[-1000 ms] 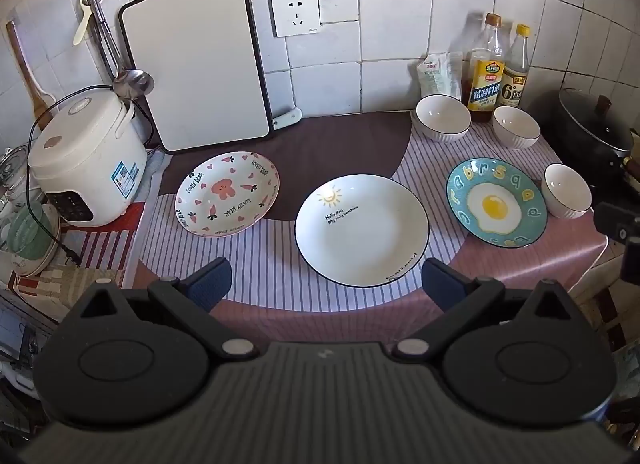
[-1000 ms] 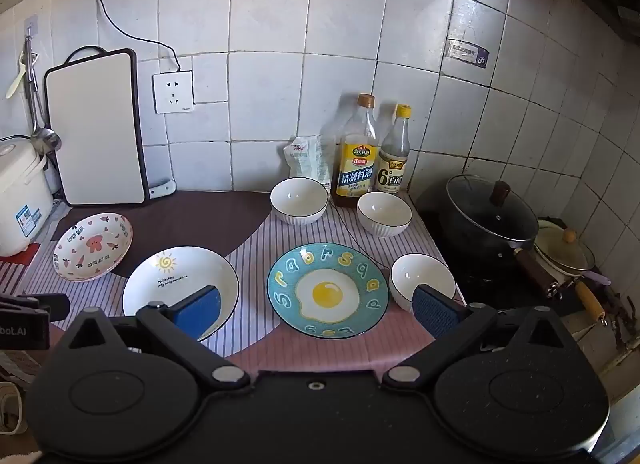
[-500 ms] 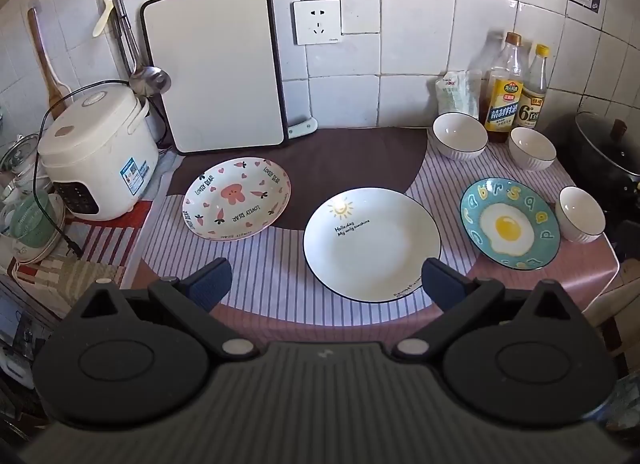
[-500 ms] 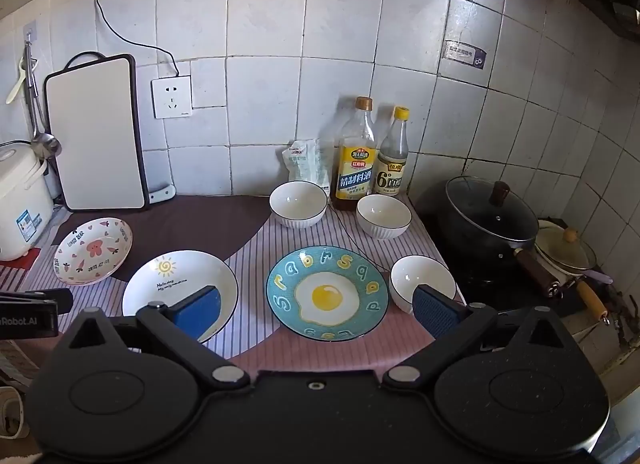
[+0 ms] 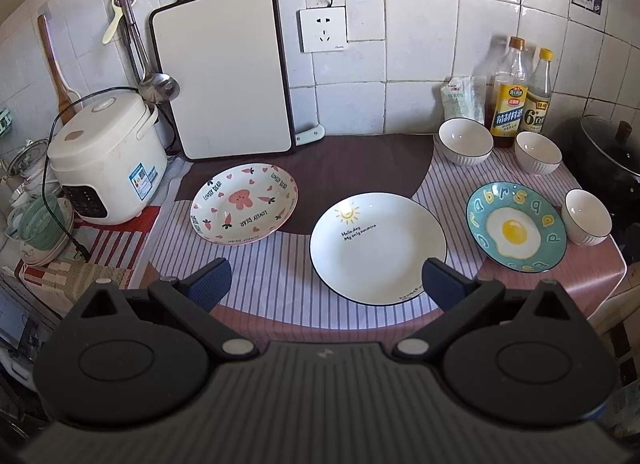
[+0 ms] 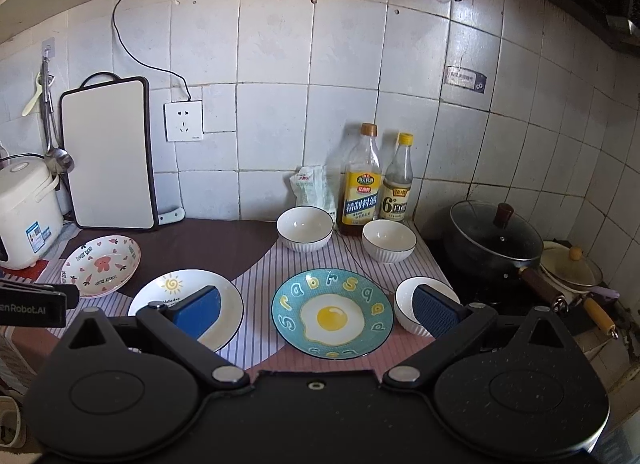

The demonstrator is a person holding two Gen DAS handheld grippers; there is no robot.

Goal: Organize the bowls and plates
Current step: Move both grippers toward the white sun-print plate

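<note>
Three plates lie in a row on the striped cloth: a pink rabbit plate (image 5: 244,203) (image 6: 101,266) at left, a white sun plate (image 5: 378,248) (image 6: 176,292) in the middle, a teal fried-egg plate (image 5: 516,227) (image 6: 331,312) at right. Three white bowls stand apart: one (image 5: 465,141) (image 6: 305,228) by the bottles, one (image 5: 538,152) (image 6: 389,240) beside it, one (image 5: 587,216) (image 6: 404,300) right of the egg plate. My left gripper (image 5: 326,284) hangs open near the front edge, before the sun plate. My right gripper (image 6: 318,306) is open above the egg plate, holding nothing.
A rice cooker (image 5: 106,161) stands at the left, a white cutting board (image 5: 222,71) leans on the tiled wall. Two bottles (image 5: 510,93) and a packet (image 5: 460,99) stand at the back right. A lidded black pan (image 6: 494,238) sits on the stove to the right.
Both grippers stay open. The left wrist view has pulled back and tilted up, so the plates sit lower in view. The right wrist view has also tilted upward.
</note>
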